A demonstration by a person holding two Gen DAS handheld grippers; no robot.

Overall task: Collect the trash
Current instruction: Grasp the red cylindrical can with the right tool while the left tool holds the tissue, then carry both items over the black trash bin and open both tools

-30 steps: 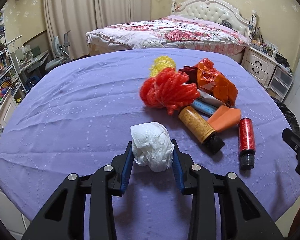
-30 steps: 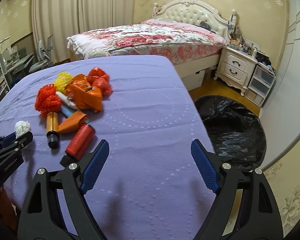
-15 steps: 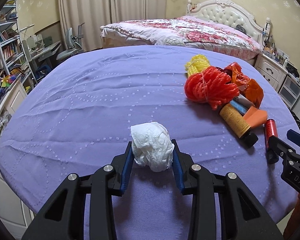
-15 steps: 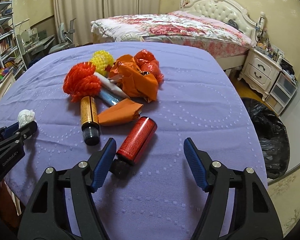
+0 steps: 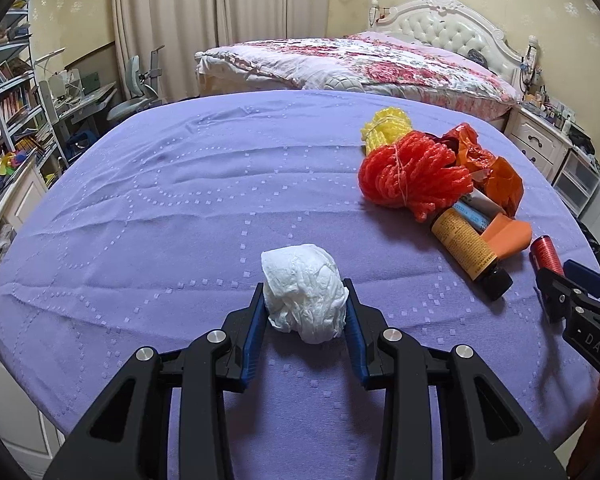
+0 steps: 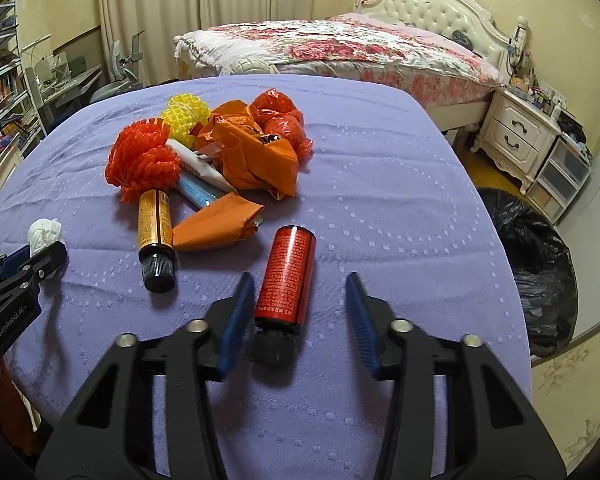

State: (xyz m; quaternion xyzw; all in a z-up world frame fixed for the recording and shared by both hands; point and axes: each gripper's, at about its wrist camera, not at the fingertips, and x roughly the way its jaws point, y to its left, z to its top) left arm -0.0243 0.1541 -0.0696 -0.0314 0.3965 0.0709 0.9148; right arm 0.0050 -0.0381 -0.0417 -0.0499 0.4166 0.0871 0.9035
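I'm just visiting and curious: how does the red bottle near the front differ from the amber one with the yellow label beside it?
The red bottle has a red wrap; the amber bottle carries a yellow label. The red bottle looks stouter, the amber slimmer. The red bottle lies between the right gripper's closing fingers, with a gap on one side; the amber bottle lies free, against the orange packet. Both lie on their sides with black caps toward the camera.

On the purple tablecloth [image 6: 380, 200] there are two bottles with black caps: one red bottle [image 6: 286, 276] and one amber bottle [image 6: 155, 224]. There are two net balls, one red [image 6: 142, 160] and one yellow [image 6: 185, 114]. There is one white crumpled tissue [image 5: 304, 294]. There are two tubes, one white [image 6: 198, 164] and one blue [image 6: 196, 192]. Several orange wrappers lie in the pile; I cannot count them exactly. One black trash bag [image 6: 528, 256] is on the floor at right.
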